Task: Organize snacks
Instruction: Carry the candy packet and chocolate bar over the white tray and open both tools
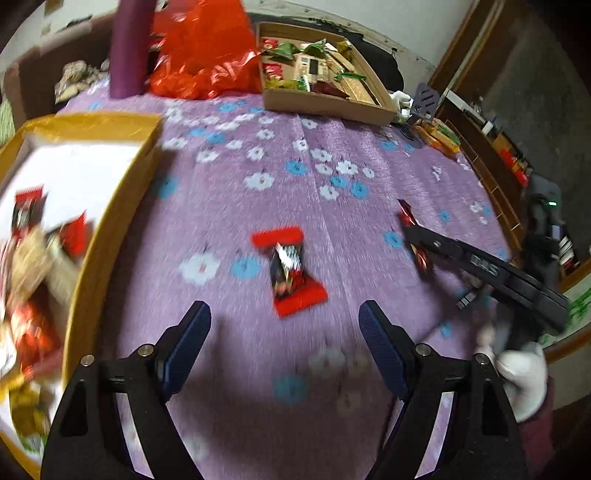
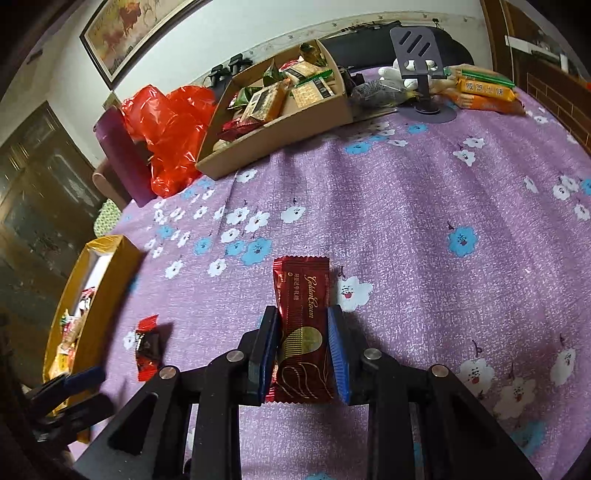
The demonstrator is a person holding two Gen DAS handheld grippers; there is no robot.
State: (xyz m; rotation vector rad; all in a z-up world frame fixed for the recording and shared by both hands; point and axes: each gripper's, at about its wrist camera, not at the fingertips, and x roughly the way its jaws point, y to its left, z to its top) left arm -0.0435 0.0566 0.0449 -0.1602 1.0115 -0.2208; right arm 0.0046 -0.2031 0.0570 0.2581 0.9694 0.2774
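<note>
Right gripper grips dark red packet lettered "Golden Crown".

I see a home living room: framed painting, wooden cabinet, floral cloth over the tabletop.

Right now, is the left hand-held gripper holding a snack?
No, the left hand-held gripper stands open above the cloth, with the red candy lying beyond its fingertips.

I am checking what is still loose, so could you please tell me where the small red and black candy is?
The small red and black candy lies on the purple tablecloth, just ahead of the open left claw, right of the yellow box.
</note>
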